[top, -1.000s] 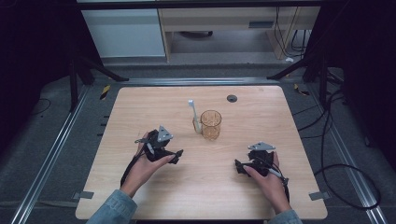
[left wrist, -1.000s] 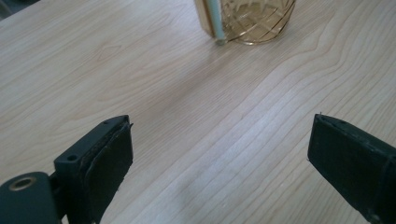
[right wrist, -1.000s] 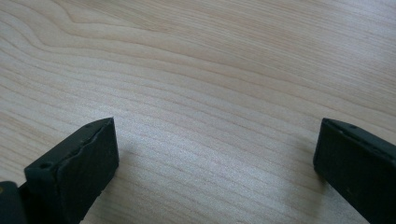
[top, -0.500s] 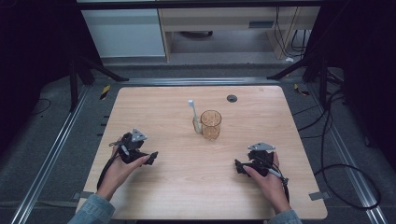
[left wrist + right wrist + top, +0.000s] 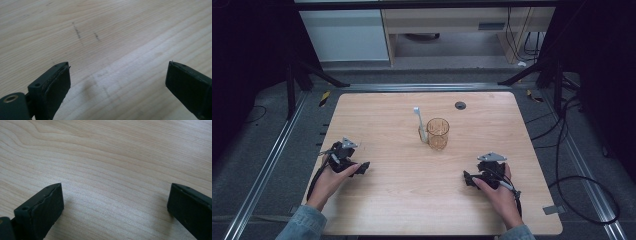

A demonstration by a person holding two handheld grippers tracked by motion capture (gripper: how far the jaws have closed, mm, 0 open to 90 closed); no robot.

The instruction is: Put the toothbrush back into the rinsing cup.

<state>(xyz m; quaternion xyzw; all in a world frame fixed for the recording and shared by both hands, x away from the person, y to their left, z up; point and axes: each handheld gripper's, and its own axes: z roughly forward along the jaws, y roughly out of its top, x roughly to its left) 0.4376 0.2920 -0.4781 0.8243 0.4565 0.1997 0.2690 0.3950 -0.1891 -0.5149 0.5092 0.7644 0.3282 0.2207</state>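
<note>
A wooden bench (image 5: 402,200) seen from above. A clear amber cup (image 5: 437,133) stands near the bench's middle, toward the far edge, with a white toothbrush (image 5: 420,124) just beside it on its left. The left gripper (image 5: 361,168) rests near the left edge, held by a hand, jaws spread wide apart over bare wood. The right gripper (image 5: 468,180) rests near the right edge, jaws likewise wide apart and holding nothing. Both sit well apart from the cup.

**Both grippers low, jaws wide**

We hold the left gripper (image 5: 361,169) at our left w/ forearm angled in, and the right gripper (image 5: 468,180) at our right. Both sit low, jaws spread wide apart, nothing btwn them.
</note>
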